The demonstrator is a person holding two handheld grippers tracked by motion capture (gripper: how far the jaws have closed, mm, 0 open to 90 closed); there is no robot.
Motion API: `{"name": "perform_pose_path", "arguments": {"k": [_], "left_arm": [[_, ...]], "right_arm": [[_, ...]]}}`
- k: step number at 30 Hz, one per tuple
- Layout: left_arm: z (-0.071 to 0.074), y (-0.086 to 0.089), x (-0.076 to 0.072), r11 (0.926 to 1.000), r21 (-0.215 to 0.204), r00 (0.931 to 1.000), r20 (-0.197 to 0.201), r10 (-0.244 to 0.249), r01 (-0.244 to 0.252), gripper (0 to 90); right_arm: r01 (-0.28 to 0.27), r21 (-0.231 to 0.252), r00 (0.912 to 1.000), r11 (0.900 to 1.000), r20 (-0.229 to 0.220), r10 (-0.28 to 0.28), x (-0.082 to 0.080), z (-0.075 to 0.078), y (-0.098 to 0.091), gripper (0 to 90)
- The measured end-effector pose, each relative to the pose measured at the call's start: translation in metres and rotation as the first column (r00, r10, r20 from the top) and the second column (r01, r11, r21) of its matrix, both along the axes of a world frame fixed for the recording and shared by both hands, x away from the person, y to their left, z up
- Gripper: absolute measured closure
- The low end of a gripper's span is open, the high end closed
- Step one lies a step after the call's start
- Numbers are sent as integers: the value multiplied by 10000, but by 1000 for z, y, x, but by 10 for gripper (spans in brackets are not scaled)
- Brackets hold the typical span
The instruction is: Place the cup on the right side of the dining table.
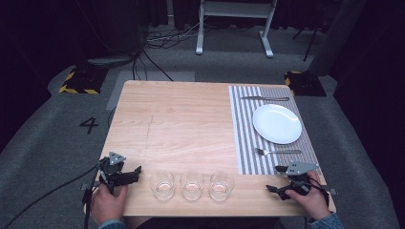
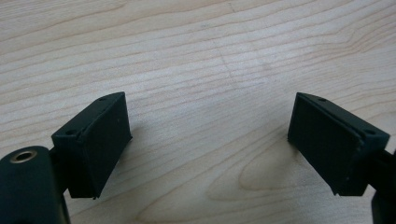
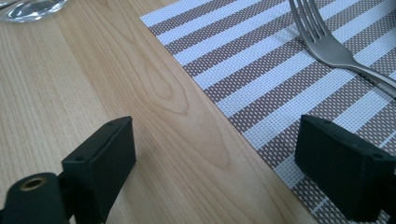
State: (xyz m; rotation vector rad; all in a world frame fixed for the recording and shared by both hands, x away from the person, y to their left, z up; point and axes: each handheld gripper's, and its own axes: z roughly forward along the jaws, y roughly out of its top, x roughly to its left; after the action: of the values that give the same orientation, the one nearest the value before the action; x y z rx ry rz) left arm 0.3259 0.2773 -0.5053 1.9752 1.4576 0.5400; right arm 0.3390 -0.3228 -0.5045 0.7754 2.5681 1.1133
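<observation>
Glasses [image 1: 192,185] stand in a row between both grippers, beyond the spread, empty jaws of the left gripper [image 1: 136,171] and right gripper [image 1: 273,179]. They look fragile and slippery; gripping across the wall seems safest.

Three glasses [image 1: 192,185] between the two grippers; one plate [image 1: 277,123], one fork [image 1: 277,151], one knife [image 1: 265,98] (all on one striped placemat [image 1: 246,143]) beyond the right gripper [image 1: 277,179].
</observation>
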Motion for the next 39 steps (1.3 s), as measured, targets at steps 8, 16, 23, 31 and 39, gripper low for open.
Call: {"name": "perform_pose_path", "arguments": {"k": [8,16,23,31,39], "left_arm": [[0,0,0,10000,-17,10000,-13,7,-7,133],[0,0,0,10000,-4,10000,-3,-1,1,133],[0,-1,-1,9999,-11,9999,-10,128,-128,133],[0,-1,1,9999,1,9999,-11,142,-142,133],[0,-1,1,9998,-1,9998,-7,175,-175,133]], "right_arm": [[3,4,10000,10000,-2,-3,0,0,0,126],[20,4,10000,10000,-5,-20,0,0,0,126],[134,-12,9999,9999,1,-134,-1,0,1,125],[654,196,9979,9977,9,-655,-1,1,1,193],[786,526,9968,9955,-178,-778,-6,14,1,180]]}}
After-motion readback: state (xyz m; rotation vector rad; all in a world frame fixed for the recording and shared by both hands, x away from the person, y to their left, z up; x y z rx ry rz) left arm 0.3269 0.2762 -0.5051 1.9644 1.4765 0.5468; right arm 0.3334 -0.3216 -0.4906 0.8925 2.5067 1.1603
